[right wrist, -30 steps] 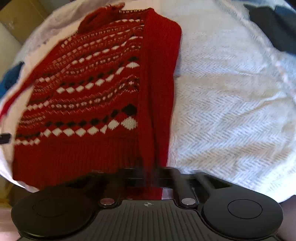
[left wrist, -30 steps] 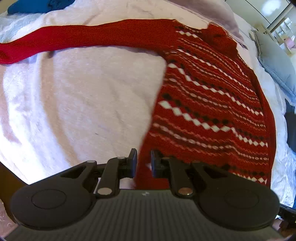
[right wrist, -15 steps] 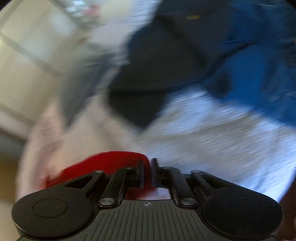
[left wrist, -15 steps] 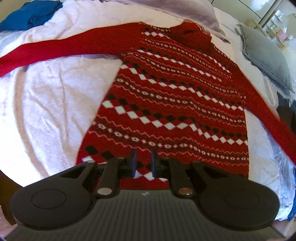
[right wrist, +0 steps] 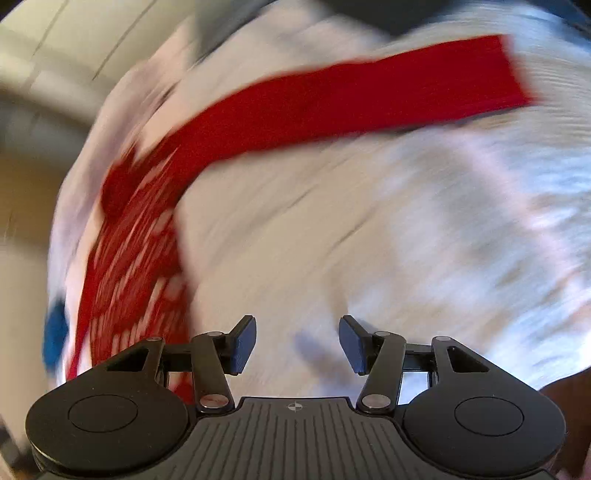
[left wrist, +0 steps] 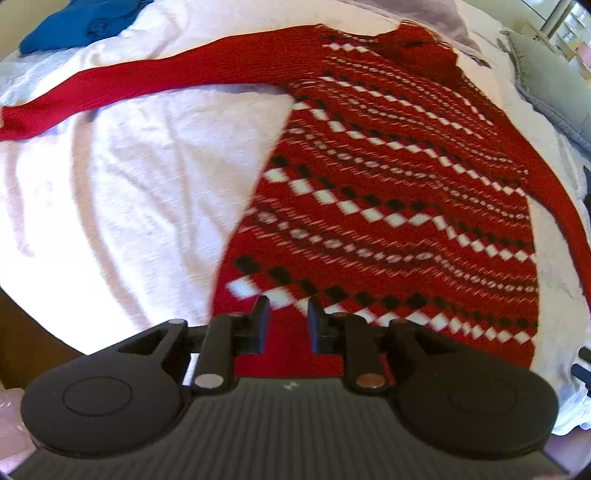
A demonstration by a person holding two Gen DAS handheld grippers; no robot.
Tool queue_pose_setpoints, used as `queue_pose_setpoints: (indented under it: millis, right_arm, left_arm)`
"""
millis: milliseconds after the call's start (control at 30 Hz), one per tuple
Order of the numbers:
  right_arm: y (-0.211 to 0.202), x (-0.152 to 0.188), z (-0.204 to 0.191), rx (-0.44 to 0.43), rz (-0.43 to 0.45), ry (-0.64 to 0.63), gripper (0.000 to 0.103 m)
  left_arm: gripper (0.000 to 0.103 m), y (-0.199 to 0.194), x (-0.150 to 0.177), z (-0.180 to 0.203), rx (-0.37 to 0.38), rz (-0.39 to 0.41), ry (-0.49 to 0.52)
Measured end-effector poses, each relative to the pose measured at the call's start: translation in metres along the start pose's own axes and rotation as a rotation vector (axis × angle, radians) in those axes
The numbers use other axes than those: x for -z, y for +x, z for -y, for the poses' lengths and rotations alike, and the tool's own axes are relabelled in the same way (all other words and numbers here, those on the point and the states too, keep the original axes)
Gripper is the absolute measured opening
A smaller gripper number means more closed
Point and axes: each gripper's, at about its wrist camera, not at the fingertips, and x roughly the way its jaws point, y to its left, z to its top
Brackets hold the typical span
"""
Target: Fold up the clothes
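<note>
While the red patterned sweater (left wrist: 388, 192) lies spread front-up on the white bedspread (left wrist: 129, 192), the left claw (left wrist: 287, 317) hangs over its lower hem with its jaws a little apart; they have just been opening, the pads do not press the knit, and the red hem shows in the gap. One plain red sleeve (left wrist: 122, 85) stretches away to the left across the bed, the other (right wrist: 351, 96) reaches out to the right. The right claw (right wrist: 297, 343) stands released, its jaws having just been opening wide, over bare bedspread just beside the sweater's edge, with nothing between them. A blue garment (left wrist: 74, 22) sits at the far corner, and a grey pillow (left wrist: 554, 77) lies beyond the sweater's shoulder.
</note>
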Motion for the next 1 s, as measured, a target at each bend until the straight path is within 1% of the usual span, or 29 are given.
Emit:
queue_pose_setpoints:
  millis: [33, 100, 200, 267, 367, 433, 467, 500, 533, 567, 633, 700, 733, 767, 833, 867, 933, 1000]
  right_arm:
    - [0.004, 0.010, -0.007, -0.020, -0.020, -0.014, 0.053]
    - [0.011, 0.029, -0.015, -0.056, -0.043, 0.006, 0.053]
    - [0.020, 0.050, -0.019, -0.086, -0.042, 0.084, 0.053]
    - [0.022, 0.061, -0.019, -0.078, -0.033, 0.133, 0.053]
    - [0.025, 0.083, -0.023, -0.042, -0.028, 0.174, 0.053]
    - [0.023, 0.091, -0.024, -0.026, -0.015, 0.184, 0.054]
    - [0.024, 0.096, -0.026, -0.017, -0.010, 0.193, 0.054]
    - [0.024, 0.101, -0.029, -0.009, -0.003, 0.199, 0.054]
    - [0.023, 0.106, -0.031, -0.003, 0.007, 0.202, 0.054]
    - [0.021, 0.111, -0.033, 0.003, 0.017, 0.204, 0.054]
    - [0.018, 0.119, -0.041, 0.013, 0.035, 0.192, 0.054]
    - [0.014, 0.124, -0.052, 0.023, 0.056, 0.148, 0.053]
    - [0.012, 0.126, -0.060, 0.031, 0.068, 0.106, 0.053]
    - [0.011, 0.130, -0.070, 0.038, 0.079, 0.047, 0.053]
    - [0.011, 0.136, -0.086, 0.055, 0.087, -0.075, 0.053]
    - [0.014, 0.141, -0.096, 0.062, 0.086, -0.140, 0.053]
    - [0.025, 0.150, -0.113, 0.067, 0.077, -0.242, 0.053]
    - [0.037, 0.160, -0.130, 0.082, 0.074, -0.340, 0.053]
  left_arm:
    - [0.024, -0.001, 0.002, -0.008, -0.003, -0.007, -0.009]
    - [0.027, 0.000, 0.005, -0.023, 0.003, -0.020, -0.024]
    - [0.029, 0.004, 0.009, -0.043, 0.021, -0.035, -0.036]
    - [0.031, 0.008, 0.011, -0.055, 0.039, -0.037, -0.037]
    - [0.046, 0.019, 0.019, -0.067, 0.110, -0.054, -0.049]
    - [0.046, 0.032, 0.026, -0.069, 0.161, -0.097, -0.045]
    - [0.045, 0.036, 0.028, -0.067, 0.182, -0.098, -0.035]
    - [0.037, 0.039, 0.030, -0.065, 0.202, -0.093, -0.023]
    - [0.022, 0.041, 0.031, -0.063, 0.227, -0.096, 0.004]
    - [0.005, 0.042, 0.031, -0.061, 0.253, -0.101, 0.035]
    - [0.005, 0.031, 0.027, -0.068, 0.284, -0.060, 0.023]
    - [0.005, 0.008, 0.014, -0.089, 0.266, 0.051, 0.007]
    - [0.005, -0.002, 0.007, -0.104, 0.255, 0.096, -0.015]
    - [0.005, -0.009, -0.001, -0.120, 0.240, 0.123, -0.048]
    - [0.006, -0.011, -0.014, -0.144, 0.182, 0.141, -0.068]
    - [0.006, -0.007, -0.019, -0.152, 0.155, 0.133, -0.054]
    - [0.006, 0.002, -0.024, -0.155, 0.166, 0.102, -0.052]
    - [0.006, 0.011, -0.025, -0.147, 0.163, 0.090, -0.021]
